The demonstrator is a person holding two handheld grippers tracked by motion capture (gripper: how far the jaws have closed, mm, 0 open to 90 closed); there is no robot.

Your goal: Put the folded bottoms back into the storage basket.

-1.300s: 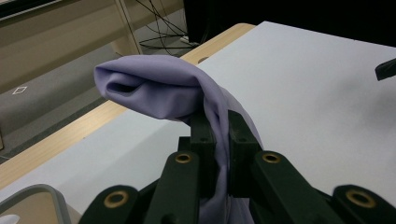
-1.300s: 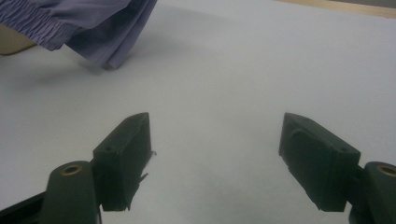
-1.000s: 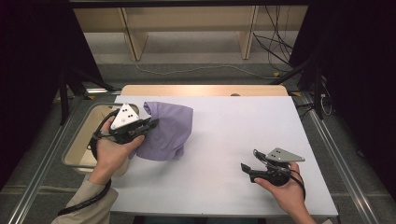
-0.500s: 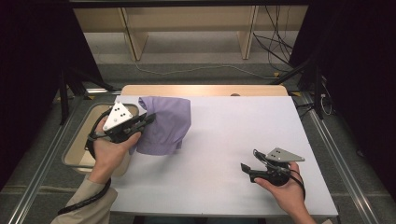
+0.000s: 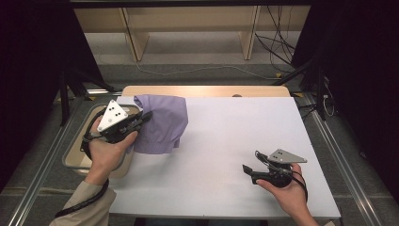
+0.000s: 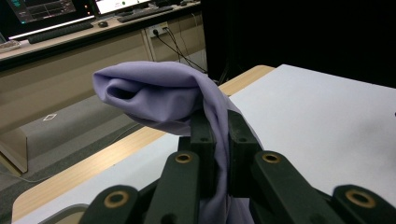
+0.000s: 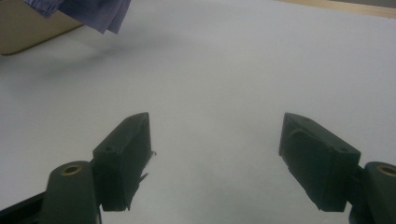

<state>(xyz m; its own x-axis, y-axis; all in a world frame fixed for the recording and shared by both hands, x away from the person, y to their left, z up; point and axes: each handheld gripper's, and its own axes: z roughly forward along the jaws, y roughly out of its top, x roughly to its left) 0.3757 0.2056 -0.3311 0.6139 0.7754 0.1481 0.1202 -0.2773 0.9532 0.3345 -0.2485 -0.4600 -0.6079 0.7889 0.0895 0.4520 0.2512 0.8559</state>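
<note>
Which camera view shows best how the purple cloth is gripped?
The left gripper view: the purple cloth is pinched between the left gripper jaws. The high view shows it hanging over the table's left edge; the right gripper view catches just its lower corner.

left gripper [image 5: 143,117] holding purple cloth [image 5: 162,123] off white table [image 5: 226,141], right gripper [image 5: 248,169] apart

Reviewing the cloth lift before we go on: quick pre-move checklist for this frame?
1. Left gripper fingers clamped on the purple cloth: ok.
2. Cloth lifted, hanging from the grip: ok.
3. Cloth's lower edge off the white table: cannot tell.
4. Right gripper open and holding nothing: ok.
5. Right gripper low over the table, apart from the cloth: ok.
6. Bin at the table's left edge is beside the cloth, not under it: ok.
</note>
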